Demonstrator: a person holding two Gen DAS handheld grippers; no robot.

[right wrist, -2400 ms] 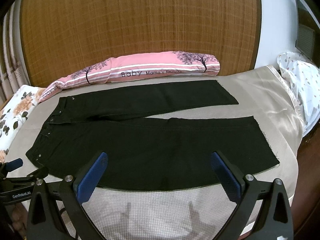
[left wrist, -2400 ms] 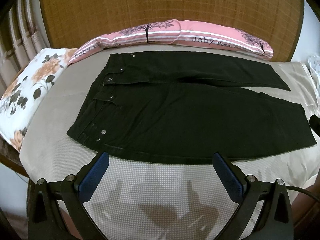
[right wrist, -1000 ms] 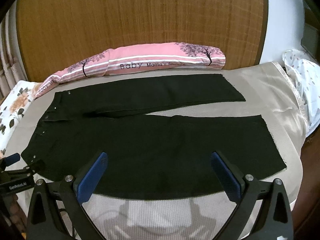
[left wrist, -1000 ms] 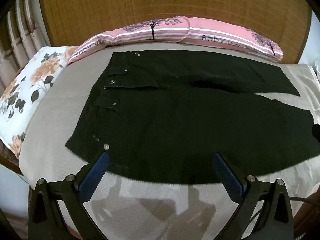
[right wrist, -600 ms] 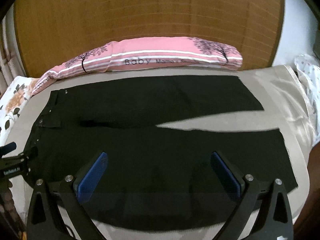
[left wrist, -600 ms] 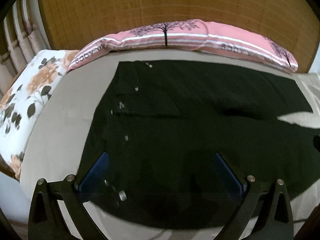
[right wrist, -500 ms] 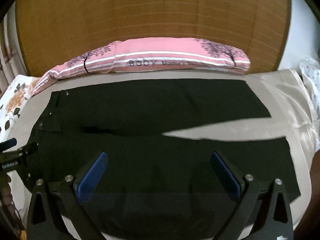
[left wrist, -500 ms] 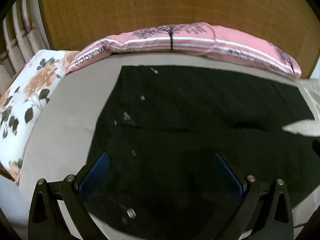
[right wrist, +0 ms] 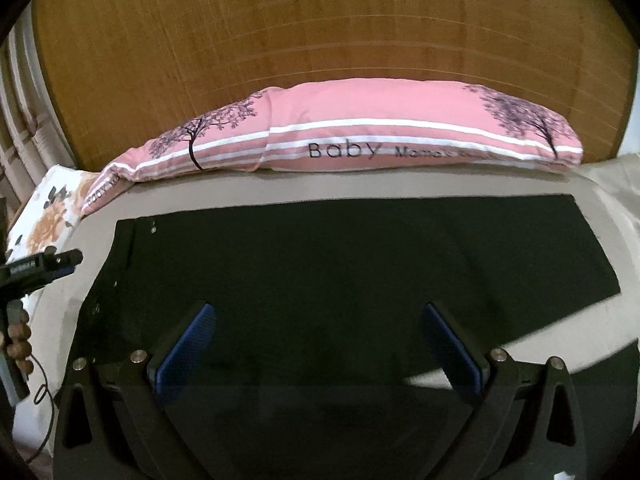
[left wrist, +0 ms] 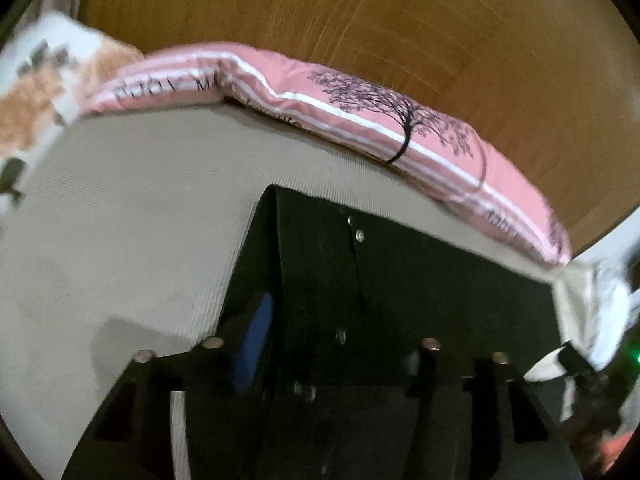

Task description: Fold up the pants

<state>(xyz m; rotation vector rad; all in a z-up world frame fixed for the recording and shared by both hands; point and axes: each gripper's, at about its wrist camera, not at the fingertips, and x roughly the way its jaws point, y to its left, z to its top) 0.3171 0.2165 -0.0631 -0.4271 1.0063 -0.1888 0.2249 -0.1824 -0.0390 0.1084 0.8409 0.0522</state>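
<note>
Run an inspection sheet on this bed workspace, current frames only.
Surface: beige bed sheet, pants spread on it.
Job's things: black pants, waist at left, legs running right.
Clutter: pink bolster along the far edge; floral pillow at left.
Grippers: right gripper open over the pants; left gripper at the waistband, fingers narrowed, grip unclear through blur.
Cables: thin black cord at the left edge.
Surroundings: woven wood panel behind the bed.

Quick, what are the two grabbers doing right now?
Left gripper: closed on the pants at the waistband.
Right gripper: open, holding nothing, over the pants.
</note>
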